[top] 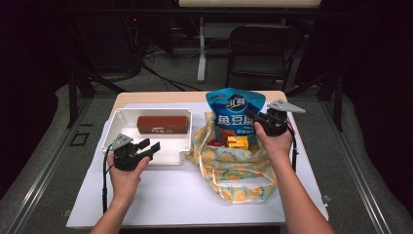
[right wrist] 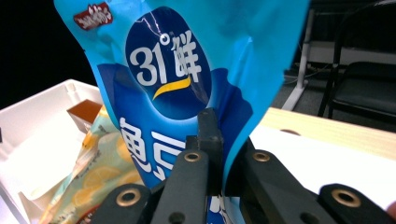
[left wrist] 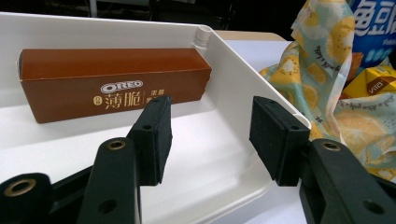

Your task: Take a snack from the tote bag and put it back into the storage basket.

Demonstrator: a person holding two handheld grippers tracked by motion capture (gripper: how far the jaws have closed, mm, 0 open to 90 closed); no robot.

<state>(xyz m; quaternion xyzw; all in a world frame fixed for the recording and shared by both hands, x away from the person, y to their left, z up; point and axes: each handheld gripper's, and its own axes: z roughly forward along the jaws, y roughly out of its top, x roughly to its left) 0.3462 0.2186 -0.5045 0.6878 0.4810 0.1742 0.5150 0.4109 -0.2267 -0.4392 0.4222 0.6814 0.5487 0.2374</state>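
Pouch [right wrist: 187, 65], glossy blue, white lettering

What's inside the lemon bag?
The lemon-print cloth bag holds a blue snack pouch, pinched by the right gripper, a yellow box and something small and red. Anything deeper down is hidden by the cloth and the pouch.
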